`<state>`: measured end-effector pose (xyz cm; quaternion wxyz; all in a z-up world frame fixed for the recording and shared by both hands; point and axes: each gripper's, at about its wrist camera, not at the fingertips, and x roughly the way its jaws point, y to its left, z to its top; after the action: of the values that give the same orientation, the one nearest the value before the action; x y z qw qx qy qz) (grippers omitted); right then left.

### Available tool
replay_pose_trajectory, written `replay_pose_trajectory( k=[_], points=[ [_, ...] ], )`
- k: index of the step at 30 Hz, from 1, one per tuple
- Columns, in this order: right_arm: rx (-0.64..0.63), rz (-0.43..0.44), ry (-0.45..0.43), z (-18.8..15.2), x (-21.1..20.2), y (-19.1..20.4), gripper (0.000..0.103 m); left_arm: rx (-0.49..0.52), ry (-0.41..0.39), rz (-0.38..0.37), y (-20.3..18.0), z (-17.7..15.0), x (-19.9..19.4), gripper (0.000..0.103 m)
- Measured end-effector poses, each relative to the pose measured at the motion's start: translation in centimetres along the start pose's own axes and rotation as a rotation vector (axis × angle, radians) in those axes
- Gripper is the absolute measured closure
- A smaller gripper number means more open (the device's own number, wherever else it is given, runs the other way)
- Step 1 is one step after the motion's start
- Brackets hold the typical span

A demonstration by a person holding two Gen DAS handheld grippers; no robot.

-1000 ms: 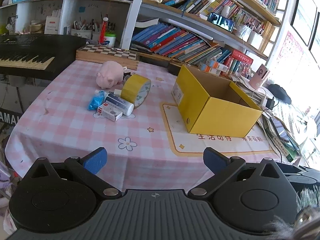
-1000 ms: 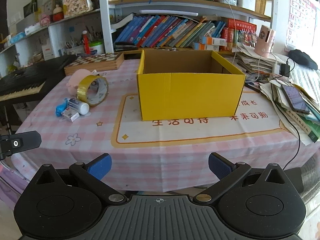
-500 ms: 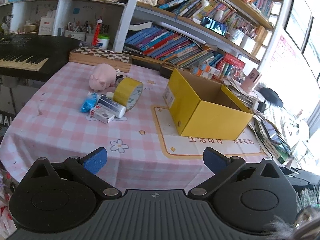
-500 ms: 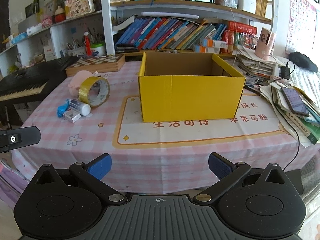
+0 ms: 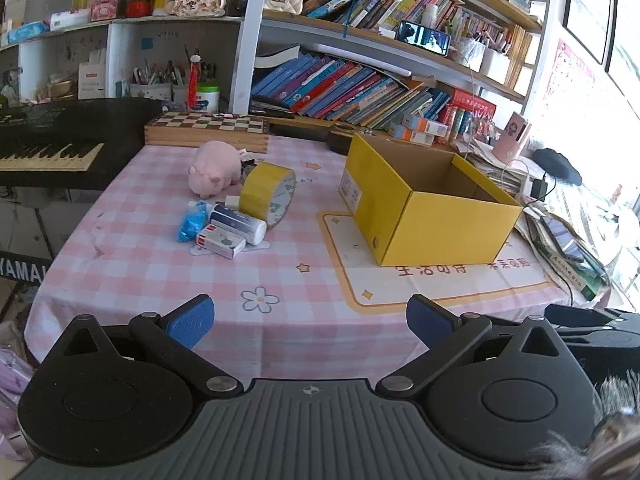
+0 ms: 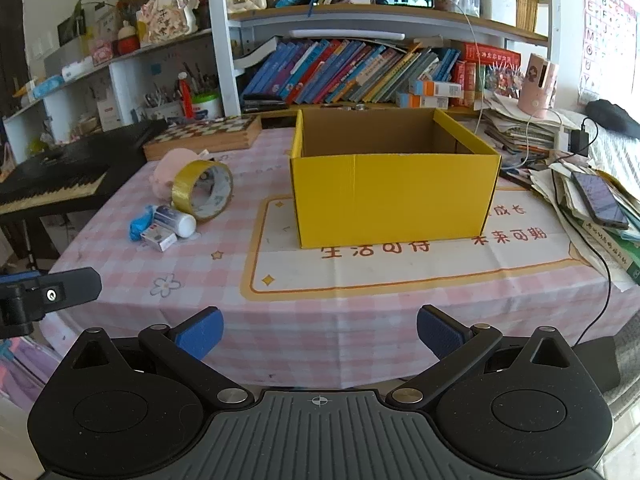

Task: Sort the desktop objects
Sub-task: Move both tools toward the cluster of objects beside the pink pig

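Note:
An open, empty yellow cardboard box (image 5: 424, 216) (image 6: 392, 196) stands on the pink checked tablecloth (image 5: 160, 272). Left of it lies a cluster: a pink pig toy (image 5: 214, 166) (image 6: 170, 168), a yellow tape roll (image 5: 268, 192) (image 6: 202, 190), a white tube (image 5: 240, 222) (image 6: 176, 220), a small white carton (image 5: 220, 242) (image 6: 159, 238) and a blue wrapper (image 5: 190, 224) (image 6: 140, 226). My left gripper (image 5: 310, 320) is open and empty, at the table's near edge. My right gripper (image 6: 320, 334) is open and empty, in front of the box.
A wooden chessboard box (image 5: 208, 130) lies at the back. A black keyboard (image 5: 52, 148) stands left of the table. Bookshelves (image 5: 360, 88) rise behind. Papers, a phone (image 6: 598, 200) and cables crowd the right edge. The left gripper's finger (image 6: 48, 292) shows at the right wrist view's left edge.
Both grippers have drawn back and risen slightly, so the table looks farther away. The objects have not moved. Both grippers stayed open.

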<state>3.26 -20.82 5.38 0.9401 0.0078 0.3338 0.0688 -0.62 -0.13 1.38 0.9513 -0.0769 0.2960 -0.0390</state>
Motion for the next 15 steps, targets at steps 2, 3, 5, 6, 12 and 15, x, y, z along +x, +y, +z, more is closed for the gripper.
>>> replay_pose_trajectory(
  k=[2,3,5,6,12,15],
  points=[
    [-0.005,-0.004,-0.002,0.0,0.0,0.2,0.000,0.002,0.002,0.007,0.1,0.0,0.0,0.000],
    [-0.007,-0.005,-0.002,0.0,0.0,0.3,0.000,0.004,0.004,0.010,0.2,0.0,0.0,0.000],
    [-0.008,-0.005,-0.002,0.1,0.1,0.3,0.000,0.006,0.008,0.017,0.3,-0.1,0.0,0.000],
    [-0.007,-0.002,-0.003,0.0,0.1,0.3,0.000,0.005,0.012,0.019,0.4,-0.1,0.1,0.000],
    [-0.030,0.010,0.006,0.2,0.5,1.2,0.000,-0.001,0.039,0.053,1.0,-0.2,0.5,0.000],
    [-0.038,0.015,0.010,0.4,0.8,1.6,0.000,-0.005,0.044,0.065,1.4,-0.2,0.5,0.000]
  ],
)
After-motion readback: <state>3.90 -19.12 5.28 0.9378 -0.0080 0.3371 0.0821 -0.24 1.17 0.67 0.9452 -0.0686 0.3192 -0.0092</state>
